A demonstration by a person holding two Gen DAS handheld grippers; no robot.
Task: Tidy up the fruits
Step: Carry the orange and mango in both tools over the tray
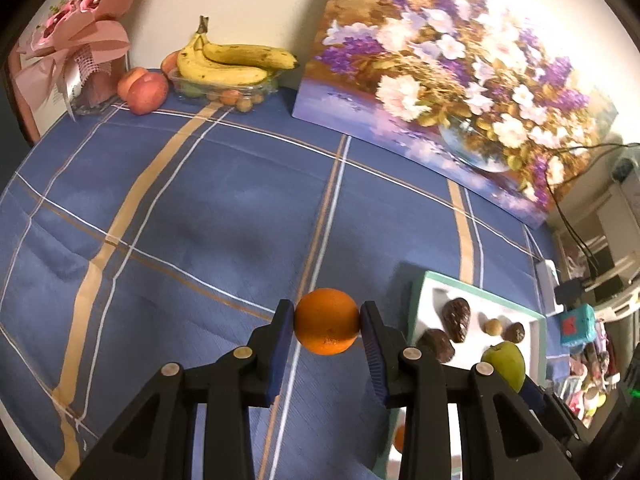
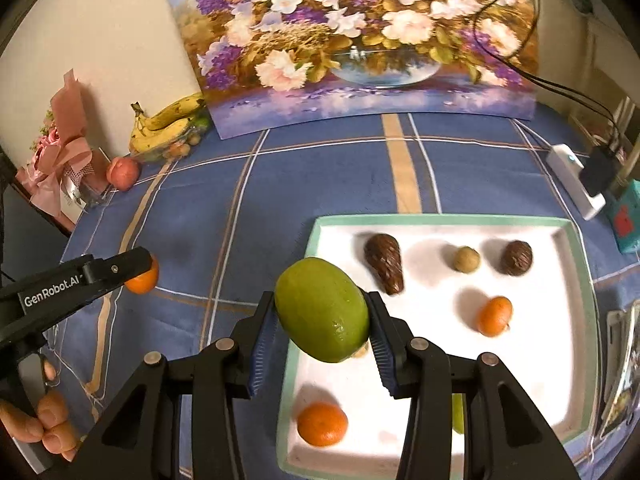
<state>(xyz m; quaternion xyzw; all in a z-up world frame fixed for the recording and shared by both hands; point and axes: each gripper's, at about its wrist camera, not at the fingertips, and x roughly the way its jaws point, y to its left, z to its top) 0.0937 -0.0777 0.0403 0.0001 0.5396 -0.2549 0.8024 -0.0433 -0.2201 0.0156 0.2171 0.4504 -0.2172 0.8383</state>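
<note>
Fruits: two are in the air at once, a round orange fruit (image 1: 327,321) and a large smooth green fruit (image 2: 322,309), while the rest lie in a white tray with a pale green rim (image 2: 578,264).
Left tongs (image 1: 327,322): clenched on the round orange fruit, blue ribbed pads pressing its two sides at its widest line, which looks like the steadiest hold for a ball shape.
Where the orange is: lifted above the blue checked cloth on the desk (image 1: 180,216); in the left wrist view the tray sits toward 3 o'clock of it, so it is not yet over the tray.
Right tongs (image 2: 322,312): grasping the large green fruit across its short axis, the long axis tilted, above the tray's near-left part.
Tray contents: two dark brown scaly fruits (image 2: 384,263), a small tan round fruit (image 2: 466,259), and two small orange fruits (image 2: 495,316), spaced apart, apparently so nothing rolls together.
Open room: bare white floor lies between the orange at 6 o'clock and the one at 3 o'clock in the right wrist view; I judge it the likely spot for the green fruit.
Elsewhere: a bunch of yellow bananas (image 1: 228,60) on a clear tub and a red-pink peach (image 1: 143,90) stay at 11 o'clock by the wall, beside a flower painting (image 1: 440,68).
Risk: the green fruit's smooth skin may slip if the pads loosen early.
</note>
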